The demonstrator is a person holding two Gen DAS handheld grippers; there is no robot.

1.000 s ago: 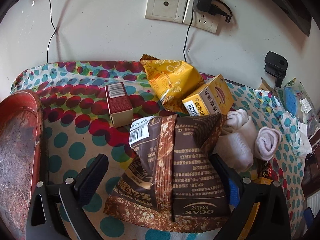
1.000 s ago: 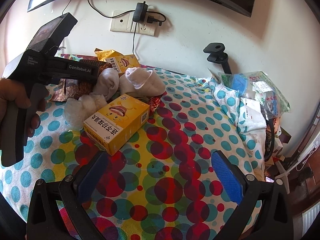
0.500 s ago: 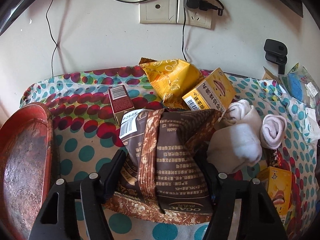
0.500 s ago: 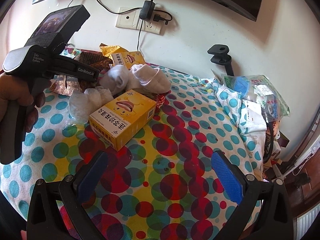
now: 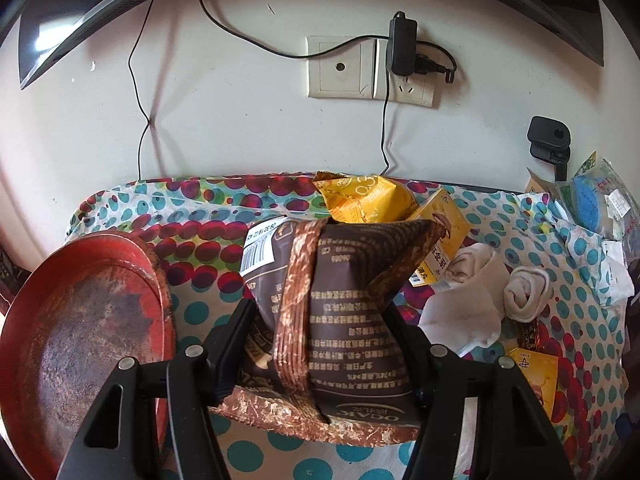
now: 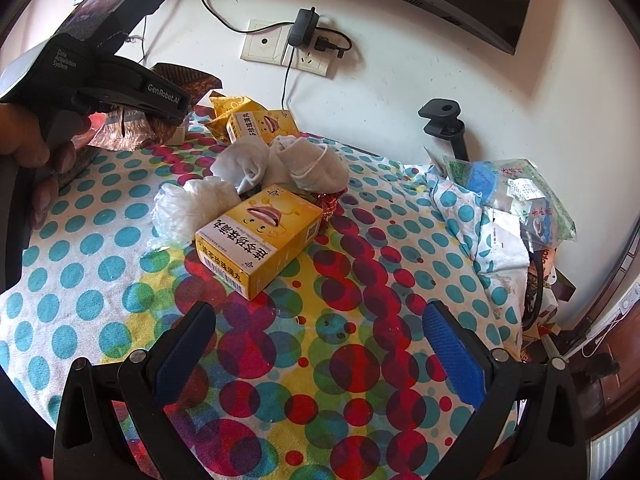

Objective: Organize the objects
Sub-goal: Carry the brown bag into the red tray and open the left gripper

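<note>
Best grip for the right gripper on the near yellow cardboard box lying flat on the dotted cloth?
Judging by its pose, take the yellow cardboard box across its two long side faces, coming down from above on the near end. It lies flat and skewed, its far end crowded by the crumpled clear plastic and rolled white socks. The right gripper is open.

My left gripper (image 5: 320,336) is closing its jaws on a brown snack bag (image 5: 340,312), whose sides are pinched between the two fingers. A red tray (image 5: 80,340) lies at left on the dotted surface (image 5: 192,316). Behind the bag are a yellow pouch (image 5: 364,200) and a yellow box (image 5: 444,236); rolled white socks (image 5: 524,292) lie at right.
</note>
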